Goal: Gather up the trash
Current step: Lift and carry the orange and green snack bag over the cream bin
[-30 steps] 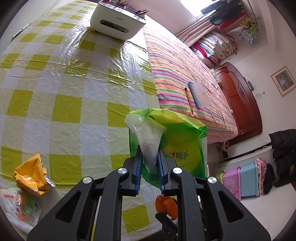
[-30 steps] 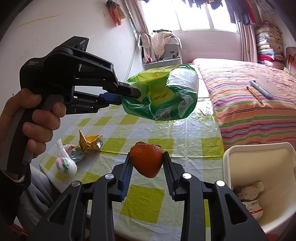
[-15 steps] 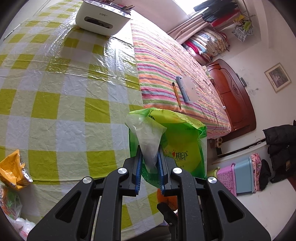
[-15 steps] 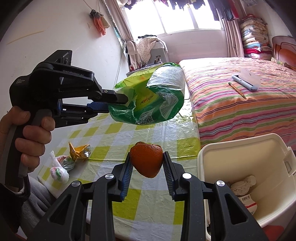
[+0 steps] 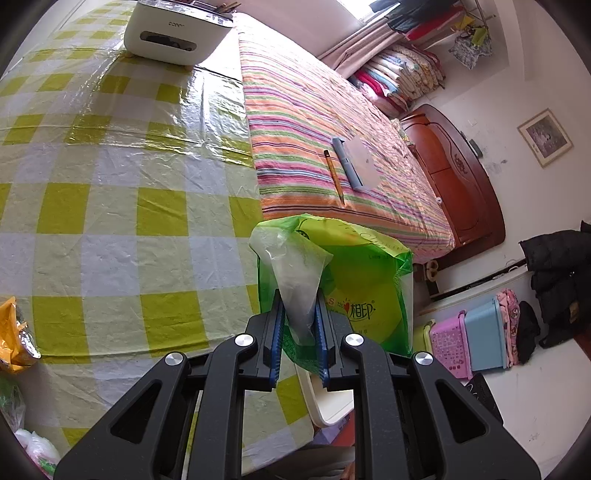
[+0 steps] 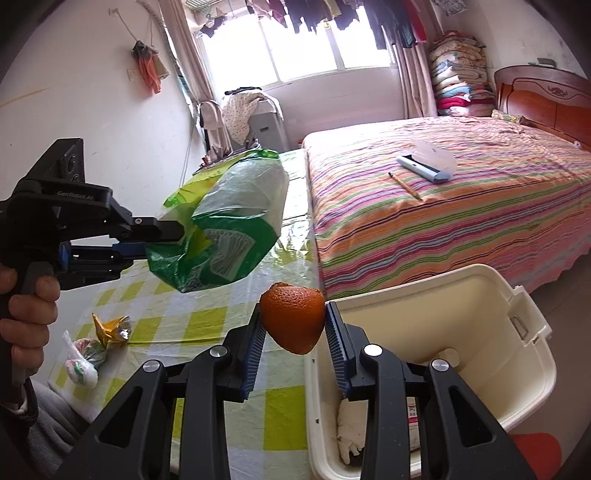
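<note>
A home bedroom: a striped bed (image 6: 461, 206), folded quilts (image 6: 460, 83), and laundry (image 6: 332, 14) by the window.

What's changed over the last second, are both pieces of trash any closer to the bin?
Both have swung toward the white bin. The right hand-held gripper carried the orange peel from over the checked table to the bin's near rim. The left hand-held gripper followed with the green plastic bag; the bin's corner now shows beneath it. Both grips are unchanged.
</note>
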Available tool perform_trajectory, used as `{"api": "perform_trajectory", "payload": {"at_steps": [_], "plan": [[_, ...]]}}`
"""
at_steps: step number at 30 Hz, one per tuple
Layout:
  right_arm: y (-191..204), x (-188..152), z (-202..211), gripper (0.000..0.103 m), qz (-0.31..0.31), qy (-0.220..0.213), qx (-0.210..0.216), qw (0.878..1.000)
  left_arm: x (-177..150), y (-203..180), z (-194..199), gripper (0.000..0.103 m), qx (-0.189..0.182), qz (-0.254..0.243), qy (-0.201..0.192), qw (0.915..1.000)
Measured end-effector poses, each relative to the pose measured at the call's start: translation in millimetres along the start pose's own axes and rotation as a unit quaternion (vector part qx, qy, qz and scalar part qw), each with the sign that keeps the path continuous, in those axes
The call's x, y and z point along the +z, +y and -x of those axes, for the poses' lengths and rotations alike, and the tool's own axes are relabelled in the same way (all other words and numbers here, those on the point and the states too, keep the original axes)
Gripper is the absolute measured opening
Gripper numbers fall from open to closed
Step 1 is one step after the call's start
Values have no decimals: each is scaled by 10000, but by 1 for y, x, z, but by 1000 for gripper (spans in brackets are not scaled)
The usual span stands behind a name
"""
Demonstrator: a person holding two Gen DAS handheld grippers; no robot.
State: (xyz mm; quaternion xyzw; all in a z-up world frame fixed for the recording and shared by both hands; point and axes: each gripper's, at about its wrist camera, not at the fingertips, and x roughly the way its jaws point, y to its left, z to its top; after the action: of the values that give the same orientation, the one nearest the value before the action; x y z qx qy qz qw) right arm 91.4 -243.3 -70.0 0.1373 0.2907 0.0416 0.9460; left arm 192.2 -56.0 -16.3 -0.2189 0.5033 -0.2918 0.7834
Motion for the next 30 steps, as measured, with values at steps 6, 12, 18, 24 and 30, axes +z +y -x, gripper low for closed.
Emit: {"api": "perform_trajectory", "payload": {"at_steps": [6, 12, 18, 24, 30], "plan": [[-17, 3, 5, 32, -170, -114, -405, 9990, -3, -6, -6, 15, -2, -78, 63, 9999], [-32, 5, 11, 32, -341, -203, -719, 9966, -5, -12, -15, 15, -15, -155, 123, 9998], [-43, 6, 16, 33, -464, -292, -1061, 9928, -6, -18, -24, 15, -25, -261, 193, 9995], [-53, 6, 20, 33, -574, -307, -1150, 9912, -8, -22, -32, 15, -10, -334, 246, 9991], [-61, 7, 22, 38, -754, -312, -1187, 9896, -9, -25, -37, 15, 20, -382, 264, 9989]]}}
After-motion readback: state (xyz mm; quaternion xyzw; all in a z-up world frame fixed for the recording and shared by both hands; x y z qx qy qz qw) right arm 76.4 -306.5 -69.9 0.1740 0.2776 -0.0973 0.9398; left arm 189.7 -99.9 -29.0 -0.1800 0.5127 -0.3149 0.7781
